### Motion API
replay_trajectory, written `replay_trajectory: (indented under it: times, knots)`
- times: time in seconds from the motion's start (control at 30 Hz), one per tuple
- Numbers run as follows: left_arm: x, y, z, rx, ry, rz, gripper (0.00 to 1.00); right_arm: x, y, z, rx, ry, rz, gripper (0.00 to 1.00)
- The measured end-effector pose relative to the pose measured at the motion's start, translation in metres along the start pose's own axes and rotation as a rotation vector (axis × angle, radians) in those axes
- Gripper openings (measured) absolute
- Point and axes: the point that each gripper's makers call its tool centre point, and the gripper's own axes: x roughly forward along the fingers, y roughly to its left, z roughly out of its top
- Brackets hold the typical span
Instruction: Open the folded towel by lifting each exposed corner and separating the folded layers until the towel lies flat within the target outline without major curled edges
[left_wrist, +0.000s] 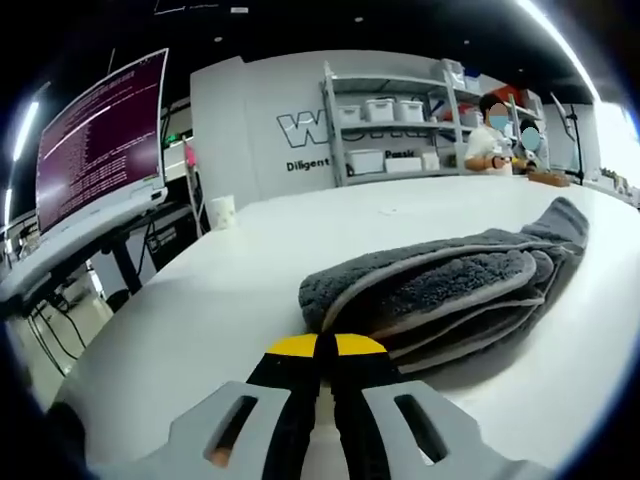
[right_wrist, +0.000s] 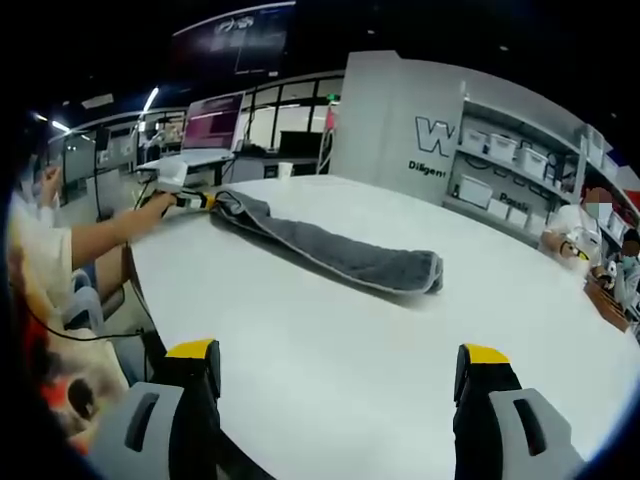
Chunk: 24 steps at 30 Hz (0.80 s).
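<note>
A bright workroom with grey shelving holding white bins against a lettered wall surrounds a large white counter.

In the left gripper view, the left hand-held gripper has its yellow-tipped black jaws pressed together at the near edge of the grey towel; whether any cloth is pinched between the tips cannot be told there. The towel lies folded in several piped layers just beyond the tips, stretching away to the right across the counter. In the right gripper view, the same hand-held gripper shows at the far left end of the towel, touching its raised corner, with a person's bare forearm behind it.

The right hand-held gripper hovers with its jaws spread wide over bare counter, well apart from the towel, which lies as a long folded strip across the middle of the surface.

Further out, a paper cup stands at the counter's far left edge, a monitor with lines of text sits on a desk to the left, and people sit at the far right.
</note>
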Motion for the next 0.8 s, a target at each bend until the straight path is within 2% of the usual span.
replay_trajectory:
  times: [0.2,0.37,0.5,0.6,0.7,0.77,0.8]
  knots:
    - [0.010,0.000,0.004,0.012,0.007,0.009,0.02,0.003,-0.003,-0.004,0.010,0.013,-0.005,0.98]
    - [0.006,0.001,0.007,0.004,-0.001,0.011,0.04,0.006,-0.002,-0.006,0.012,0.020,0.000,0.98]
    - [-0.005,0.001,0.014,0.000,-0.021,0.000,0.14,0.008,-0.002,-0.008,0.017,0.026,0.002,0.98]
    - [-0.020,-0.011,0.025,-0.031,-0.039,-0.080,0.24,0.010,-0.001,-0.009,0.017,0.031,0.000,0.98]
    - [-0.030,-0.019,0.026,-0.058,-0.026,-0.120,0.33,0.013,0.000,-0.010,0.014,0.037,0.001,0.98]
    - [-0.043,-0.040,0.035,-0.138,-0.051,-0.232,0.43,0.017,0.004,-0.013,0.010,0.049,0.008,0.98]
    - [-0.048,-0.045,0.038,-0.149,-0.060,-0.257,0.47,0.018,0.005,-0.013,0.007,0.052,0.009,0.98]
